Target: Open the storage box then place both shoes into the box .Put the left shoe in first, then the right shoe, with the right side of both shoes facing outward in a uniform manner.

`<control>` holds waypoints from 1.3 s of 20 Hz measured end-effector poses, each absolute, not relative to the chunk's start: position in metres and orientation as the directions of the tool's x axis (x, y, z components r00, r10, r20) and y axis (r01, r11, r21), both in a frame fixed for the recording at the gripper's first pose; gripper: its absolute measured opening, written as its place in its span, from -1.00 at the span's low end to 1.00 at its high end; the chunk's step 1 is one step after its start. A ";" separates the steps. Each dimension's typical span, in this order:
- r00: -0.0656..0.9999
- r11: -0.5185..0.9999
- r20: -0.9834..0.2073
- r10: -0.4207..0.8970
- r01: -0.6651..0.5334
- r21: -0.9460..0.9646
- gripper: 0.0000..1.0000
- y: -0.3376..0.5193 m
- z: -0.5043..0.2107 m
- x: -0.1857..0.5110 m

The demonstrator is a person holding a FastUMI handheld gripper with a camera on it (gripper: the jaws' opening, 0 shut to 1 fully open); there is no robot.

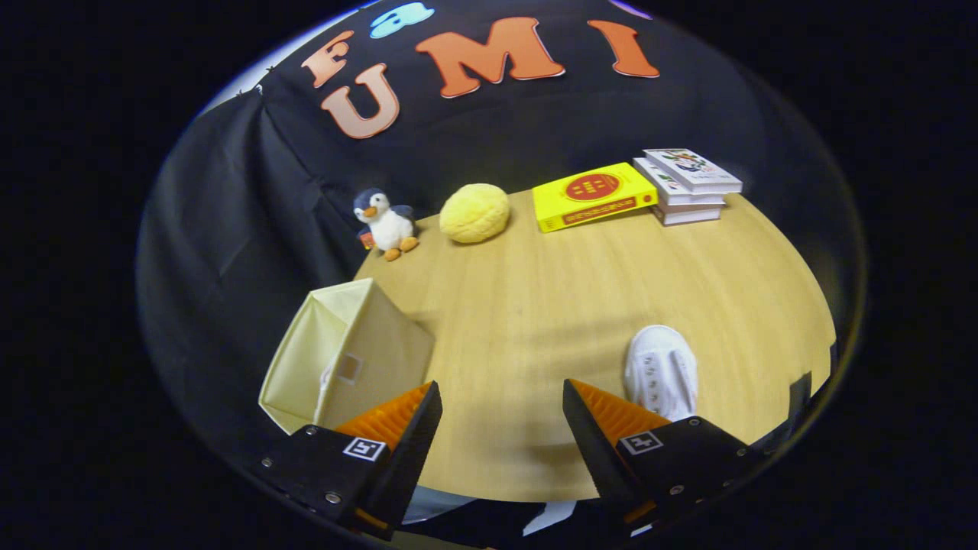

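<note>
A pale yellow fabric storage box (348,355) stands open on the wooden table (550,290), just beyond my left finger. Something white shows low inside it; I cannot tell what it is. A white lace-up shoe (661,370) lies on the table just beyond my right finger, partly hidden by it. My gripper (500,397) hovers open above the table's near edge, with bare wood between its fingers.
At the table's far edge sit a plush penguin (384,221), a round yellow cushion (475,213), a yellow book (592,195) and a stack of books (690,186). Black cloth hangs behind and to the left of the table.
</note>
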State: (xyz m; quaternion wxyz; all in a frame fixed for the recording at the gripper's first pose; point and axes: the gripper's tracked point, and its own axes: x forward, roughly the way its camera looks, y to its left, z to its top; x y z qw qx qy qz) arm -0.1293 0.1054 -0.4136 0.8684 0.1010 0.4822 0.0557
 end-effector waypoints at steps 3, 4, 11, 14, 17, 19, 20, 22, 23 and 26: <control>0.521 0.989 -0.849 0.088 0.053 0.135 0.91 0.046 -0.435 -0.148; 0.513 0.992 -0.856 0.059 0.065 0.107 0.88 0.029 -0.441 -0.155; 0.410 0.995 -0.912 0.021 0.078 0.058 0.58 -0.022 -0.487 -0.200; 0.412 0.998 -0.911 -0.016 0.064 0.011 0.40 -0.037 -0.506 -0.199; 0.454 0.999 -0.891 -0.016 0.032 -0.001 0.17 -0.042 -0.519 -0.184; 0.500 1.000 -0.866 0.012 0.005 0.016 0.03 -0.037 -0.521 -0.172; 0.531 1.000 -0.847 0.024 -0.015 0.019 -0.07 -0.035 -0.523 -0.164; 0.571 0.999 -0.821 0.008 -0.032 -0.013 -0.27 -0.037 -0.528 -0.156; 0.591 0.999 -0.807 -0.013 -0.029 -0.037 -0.34 -0.041 -0.528 -0.153; 0.625 0.998 -0.778 -0.058 0.006 -0.070 -0.67 -0.053 -0.532 -0.144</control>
